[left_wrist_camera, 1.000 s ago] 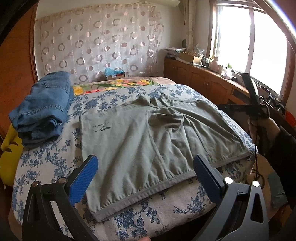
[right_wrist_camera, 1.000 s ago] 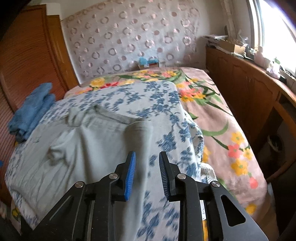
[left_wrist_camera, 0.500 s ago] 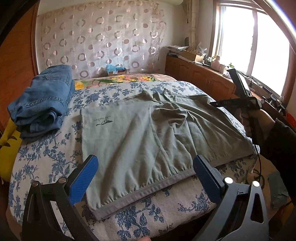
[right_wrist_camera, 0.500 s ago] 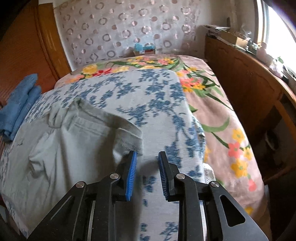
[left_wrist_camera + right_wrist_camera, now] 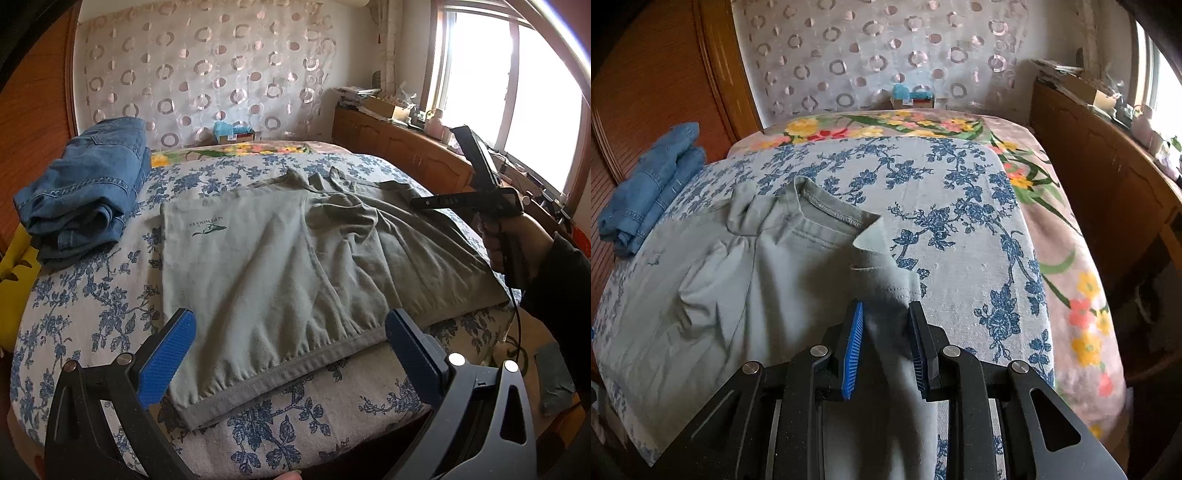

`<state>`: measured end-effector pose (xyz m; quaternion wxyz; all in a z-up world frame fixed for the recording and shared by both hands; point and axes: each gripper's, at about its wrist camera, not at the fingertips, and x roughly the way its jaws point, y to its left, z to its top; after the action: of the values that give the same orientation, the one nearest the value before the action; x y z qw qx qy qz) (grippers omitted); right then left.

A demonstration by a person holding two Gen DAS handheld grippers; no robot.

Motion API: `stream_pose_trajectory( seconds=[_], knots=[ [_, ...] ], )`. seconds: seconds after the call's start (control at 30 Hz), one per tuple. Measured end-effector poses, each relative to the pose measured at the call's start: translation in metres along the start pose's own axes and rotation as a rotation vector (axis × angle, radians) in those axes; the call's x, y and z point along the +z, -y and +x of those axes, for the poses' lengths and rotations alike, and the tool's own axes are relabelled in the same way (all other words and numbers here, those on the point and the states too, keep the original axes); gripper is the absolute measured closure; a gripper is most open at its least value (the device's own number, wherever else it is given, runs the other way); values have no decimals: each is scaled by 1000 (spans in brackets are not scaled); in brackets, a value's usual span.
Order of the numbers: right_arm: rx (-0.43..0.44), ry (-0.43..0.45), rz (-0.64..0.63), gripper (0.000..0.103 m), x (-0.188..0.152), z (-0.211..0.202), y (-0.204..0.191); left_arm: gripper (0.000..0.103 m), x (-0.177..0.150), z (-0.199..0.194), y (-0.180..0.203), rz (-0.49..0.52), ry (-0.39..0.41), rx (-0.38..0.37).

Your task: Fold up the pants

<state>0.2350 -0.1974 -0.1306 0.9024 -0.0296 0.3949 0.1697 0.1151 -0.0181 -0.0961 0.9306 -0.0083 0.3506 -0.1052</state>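
Observation:
Grey-green pants (image 5: 258,258) lie flat on the blue-flowered bedspread (image 5: 92,306), with the waistband toward the bed's near edge. My left gripper (image 5: 290,321) hovers wide open just above that waistband and touches nothing. At the far right end of the pants, a hand holds my right gripper (image 5: 417,203). In the right wrist view the right gripper (image 5: 884,314) is shut on a raised ridge of the pants (image 5: 701,295). The cloth fills the gap from pad to pad, and a hem corner just beyond the tips is flipped up.
Folded blue jeans (image 5: 85,192) sit at the bed's left side, seen also as jeans (image 5: 653,184). A yellow object (image 5: 14,266) lies at the left edge. A wooden cabinet (image 5: 1108,184) runs along the right. A floral blanket (image 5: 1071,258) covers the bed's right side.
My right gripper has moved left and up from the bare bedspread onto the pants' edge, and cloth now stands lifted between its pads. The left gripper has stayed put.

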Motion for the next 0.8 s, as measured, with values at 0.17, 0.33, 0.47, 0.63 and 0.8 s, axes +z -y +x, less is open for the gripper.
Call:
stream_pose_trajectory(
  seconds=[0.17,0.33,0.47,0.63,0.8],
  knots=[
    [-13,69,24,99,7,-16,13,0,-2,-1,0,2,-1,3],
    [-128,157,91,98,9,-36,34,0,-4,0,-3,-11,-6,3],
    [-243,139,108,72,9,-39,40,0,-5,0,-3,-5,-10,10],
    [-172,128,74,66,-1,-53,30,0,-7,-1,-12,-18,-11,31],
    [-41,149,-26,53,-20,-79,12,1,-12,-7,-29,-56,-10,44]
  ],
)
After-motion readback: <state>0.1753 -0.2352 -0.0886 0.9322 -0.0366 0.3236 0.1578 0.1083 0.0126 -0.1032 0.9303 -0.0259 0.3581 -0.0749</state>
